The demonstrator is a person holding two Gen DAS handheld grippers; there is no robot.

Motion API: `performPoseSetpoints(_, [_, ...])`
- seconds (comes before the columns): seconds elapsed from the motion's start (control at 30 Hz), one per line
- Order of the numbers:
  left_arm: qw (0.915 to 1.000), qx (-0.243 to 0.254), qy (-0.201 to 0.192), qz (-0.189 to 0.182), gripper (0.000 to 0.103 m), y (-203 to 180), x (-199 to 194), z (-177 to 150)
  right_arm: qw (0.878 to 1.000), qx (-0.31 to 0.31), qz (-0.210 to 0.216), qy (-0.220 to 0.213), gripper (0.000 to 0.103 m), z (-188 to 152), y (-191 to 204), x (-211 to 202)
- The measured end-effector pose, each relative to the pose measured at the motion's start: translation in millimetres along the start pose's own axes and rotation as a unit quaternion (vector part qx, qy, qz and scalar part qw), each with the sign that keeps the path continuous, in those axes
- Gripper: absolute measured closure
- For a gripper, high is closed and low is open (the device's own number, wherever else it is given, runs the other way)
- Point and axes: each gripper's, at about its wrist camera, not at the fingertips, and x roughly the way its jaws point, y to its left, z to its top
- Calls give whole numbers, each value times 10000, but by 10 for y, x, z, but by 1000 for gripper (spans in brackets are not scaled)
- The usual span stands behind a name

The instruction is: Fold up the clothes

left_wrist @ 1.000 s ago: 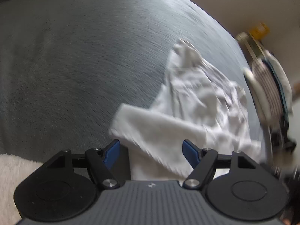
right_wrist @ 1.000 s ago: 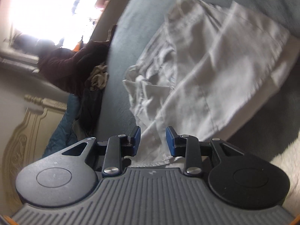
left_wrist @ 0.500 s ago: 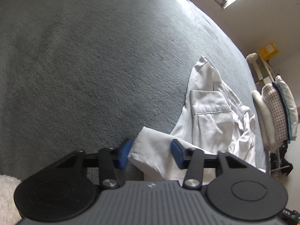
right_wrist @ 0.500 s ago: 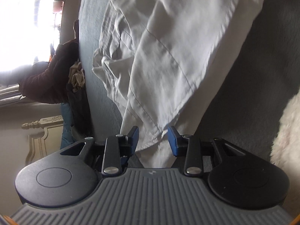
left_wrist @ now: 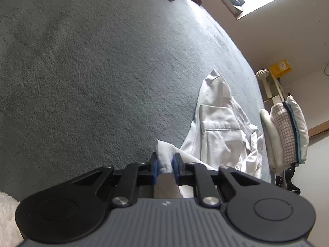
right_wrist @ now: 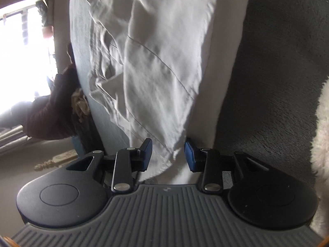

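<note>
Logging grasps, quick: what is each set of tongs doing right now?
Left tongs: shut on the white garment.
Right tongs: open, the garment's edge between the fingers, not clamped.

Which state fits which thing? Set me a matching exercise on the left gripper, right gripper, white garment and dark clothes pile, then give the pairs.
Things:
1. left gripper
2. right gripper
3. white garment
4. dark clothes pile

States:
A. open, cloth edge between its fingers
B. heaped at the bed's edge by the window
C. shut on a corner of cloth
D. crumpled on the grey bed cover

Pairs: 1-C, 2-A, 3-D, 4-B
</note>
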Motion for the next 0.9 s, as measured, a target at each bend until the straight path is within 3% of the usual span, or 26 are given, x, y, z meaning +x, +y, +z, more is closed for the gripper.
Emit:
performPoseSetpoints(0.23, [9998, 85, -129, -92, 94, 9, -61, -20, 9989, 265, 164, -357, 73, 51, -55, -5])
performPoseSetpoints(0.3, [9998, 129, -153, -87, 95, 6, -87, -23, 9985, 235, 195, -447, 78, 47, -52, -9])
performPoseSetpoints(0.37, [9997, 175, -167, -74, 95, -8, -100, -26, 9983, 204, 159, -528, 94, 51, -56, -24])
performPoseSetpoints(0.43, [9995, 230, -191, -71, 96, -28, -130, -28, 9980, 49, 194, -606, 100, 46, 2, -36])
performPoseSetpoints(0.7, [9987, 357, -348, -106, 98, -121, -230, -41, 9936, -733, 352, -783, 101, 85, 298, -132])
performPoseSetpoints(0.9, [9970, 376, -566, -372, 99, -283, -313, 6, 9851, -1418, 303, -930, 101, 172, 573, -215])
